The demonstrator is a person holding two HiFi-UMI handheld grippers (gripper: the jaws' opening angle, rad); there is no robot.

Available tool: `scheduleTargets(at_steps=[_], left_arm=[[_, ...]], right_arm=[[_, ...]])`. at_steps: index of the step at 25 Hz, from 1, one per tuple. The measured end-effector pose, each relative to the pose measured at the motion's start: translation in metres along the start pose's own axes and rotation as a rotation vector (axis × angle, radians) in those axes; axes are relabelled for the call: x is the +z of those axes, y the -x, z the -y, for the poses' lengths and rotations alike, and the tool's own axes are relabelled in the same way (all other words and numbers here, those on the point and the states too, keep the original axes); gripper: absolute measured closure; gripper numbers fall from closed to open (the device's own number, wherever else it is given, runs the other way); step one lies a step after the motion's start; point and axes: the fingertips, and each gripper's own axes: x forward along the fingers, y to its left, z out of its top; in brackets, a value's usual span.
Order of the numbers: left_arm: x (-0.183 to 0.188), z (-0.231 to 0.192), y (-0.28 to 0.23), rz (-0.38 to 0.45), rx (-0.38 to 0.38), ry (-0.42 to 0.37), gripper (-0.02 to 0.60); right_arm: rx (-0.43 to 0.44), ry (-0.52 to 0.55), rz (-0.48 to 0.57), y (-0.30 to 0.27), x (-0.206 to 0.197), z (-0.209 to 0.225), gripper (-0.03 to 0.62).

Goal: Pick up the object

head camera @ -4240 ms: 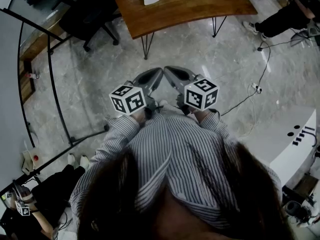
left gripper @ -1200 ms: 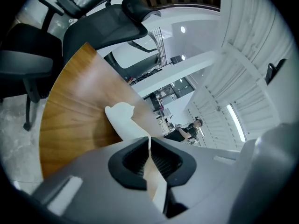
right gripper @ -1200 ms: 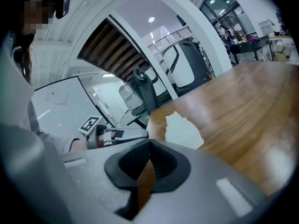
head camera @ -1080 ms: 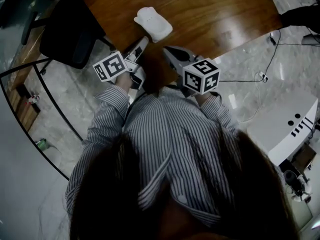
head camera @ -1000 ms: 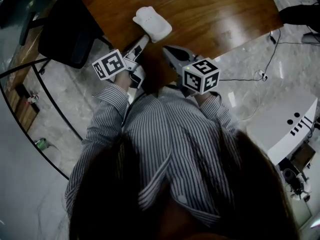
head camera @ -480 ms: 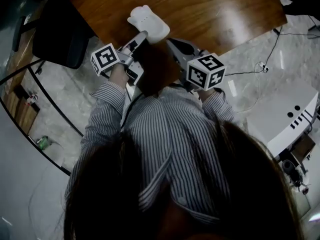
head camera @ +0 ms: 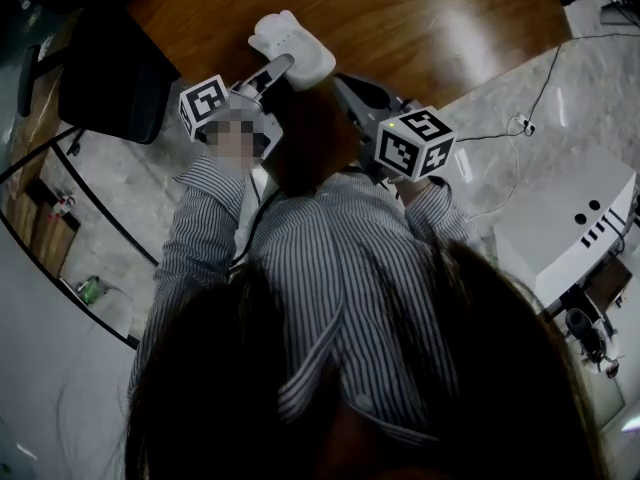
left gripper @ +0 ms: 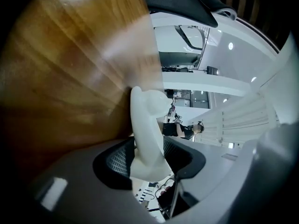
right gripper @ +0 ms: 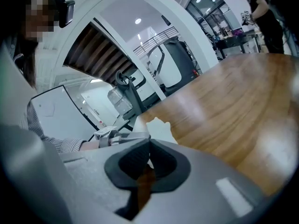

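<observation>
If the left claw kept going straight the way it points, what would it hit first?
The white object: it sits between the open jaws of the left claw, apparently ungripped, lying on the wooden table. How deep it sits is hard to judge.

White object (left gripper: pixel 145 125) between parted tongs (left gripper: pixel 147 158)

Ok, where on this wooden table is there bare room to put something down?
The wooden table lies bare right of and beyond the white object, out to its right edge. The near edge is crowded: left gripper straddling that object, right gripper just beside it.
</observation>
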Motion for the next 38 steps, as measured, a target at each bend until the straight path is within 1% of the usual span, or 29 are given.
scheduleTargets(at_steps=[6,7,11,13,16,20,22,27,29,32,36,38], left_arm=[[0.001,0.007,-0.005,-0.013,-0.041,0.040,0.398],[0.000,0.008,-0.004,-0.016,-0.040,0.030,0.404],[-0.003,0.015,0.002,-0.016,-0.029,-0.062,0.435],[-0.006,0.019,0.008,-0.007,-0.030,-0.084,0.439],[-0.010,0.029,0.020,0.025,-0.038,-0.099,0.440],[-0.009,0.049,0.046,0.096,-0.078,-0.166,0.444],[-0.017,0.065,0.062,0.134,-0.120,-0.174,0.446],[-0.049,0.095,0.119,0.242,-0.277,-0.225,0.449],[-0.054,0.101,0.130,0.275,-0.305,-0.241,0.451],[-0.053,0.106,0.131,0.298,-0.311,-0.255,0.453],[-0.052,0.107,0.132,0.303,-0.294,-0.299,0.453],[-0.052,0.107,0.132,0.306,-0.289,-0.306,0.453]], right_arm=[[-0.002,-0.010,0.013,0.000,0.003,0.000,0.592],[-0.002,-0.009,0.014,0.000,0.003,-0.001,0.592],[-0.002,0.005,0.034,0.005,0.009,-0.003,0.592],[0.001,0.014,0.048,0.009,0.013,-0.007,0.592],[0.010,0.028,0.066,0.018,0.018,-0.013,0.592],[0.026,0.060,0.102,0.024,0.024,-0.028,0.592],[0.033,0.066,0.119,0.028,0.023,-0.038,0.592],[0.060,0.076,0.197,0.048,0.007,-0.079,0.592],[0.064,0.087,0.210,0.052,0.009,-0.084,0.592],[0.067,0.102,0.210,0.051,0.020,-0.082,0.592],[0.075,0.121,0.194,0.047,0.025,-0.084,0.592],[0.074,0.129,0.189,0.046,0.026,-0.083,0.592]])
